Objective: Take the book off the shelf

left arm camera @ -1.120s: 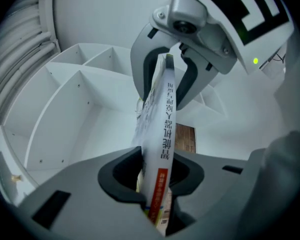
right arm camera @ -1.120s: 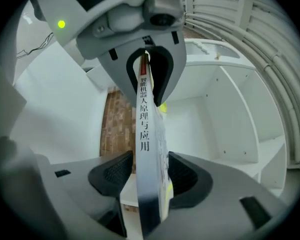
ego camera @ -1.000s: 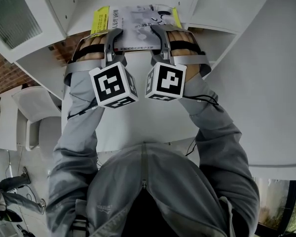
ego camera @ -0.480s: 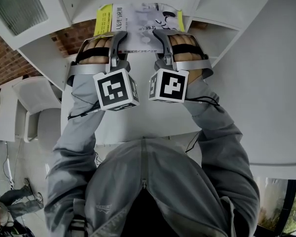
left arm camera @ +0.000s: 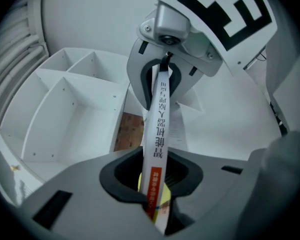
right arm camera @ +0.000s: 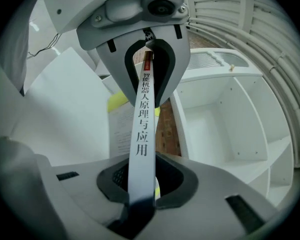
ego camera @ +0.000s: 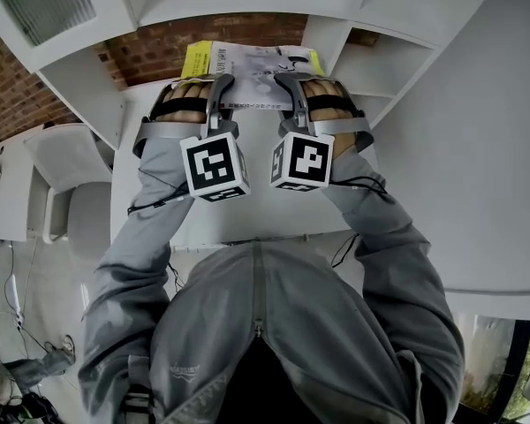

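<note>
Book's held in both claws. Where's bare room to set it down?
Free: the white tabletop under the book, between the person's sleeves, and the empty shelf compartments right of the brick wall. Crowded: the middle, where the left claw, jaws closing, and the right claw both grip the book.

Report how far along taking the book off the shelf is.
Done: the book looks clear of the shelf compartments and is held in open air in front of it. In hand: the right tool grips the book's spine, and the left tool is closing its jaws with the same spine between them. Left: carrying it away and setting it down; no landing spot shows.
</note>
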Available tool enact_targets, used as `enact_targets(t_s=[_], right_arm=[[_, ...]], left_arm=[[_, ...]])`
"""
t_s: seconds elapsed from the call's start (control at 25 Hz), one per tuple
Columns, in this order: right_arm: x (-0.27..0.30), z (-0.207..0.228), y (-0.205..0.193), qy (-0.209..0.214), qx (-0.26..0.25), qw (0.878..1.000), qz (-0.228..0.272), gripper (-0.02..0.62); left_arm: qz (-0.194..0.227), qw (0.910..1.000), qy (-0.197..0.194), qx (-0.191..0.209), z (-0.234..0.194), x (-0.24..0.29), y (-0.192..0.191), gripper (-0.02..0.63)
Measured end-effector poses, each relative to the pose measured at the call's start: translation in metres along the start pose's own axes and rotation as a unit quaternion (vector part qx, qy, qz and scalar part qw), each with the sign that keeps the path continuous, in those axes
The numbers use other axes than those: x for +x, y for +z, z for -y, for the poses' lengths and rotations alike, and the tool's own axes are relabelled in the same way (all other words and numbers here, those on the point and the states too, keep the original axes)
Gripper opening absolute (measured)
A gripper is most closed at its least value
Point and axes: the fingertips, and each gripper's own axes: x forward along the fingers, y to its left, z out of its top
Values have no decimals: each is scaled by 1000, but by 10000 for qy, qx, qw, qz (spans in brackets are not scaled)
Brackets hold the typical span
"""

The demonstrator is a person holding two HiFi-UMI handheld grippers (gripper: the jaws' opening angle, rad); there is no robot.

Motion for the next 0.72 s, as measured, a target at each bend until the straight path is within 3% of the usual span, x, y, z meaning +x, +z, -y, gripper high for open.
enact_targets(t_s=[0.24,0.72], right_arm=[[8,-40,2,120,2,9999,7,81],[30,-103,2,728,160,9972,19,81]], left_arm=[[-91,9999,34,-45,40,8,-12,83],[-171,9985,-470,-234,98,31,-32,83]])
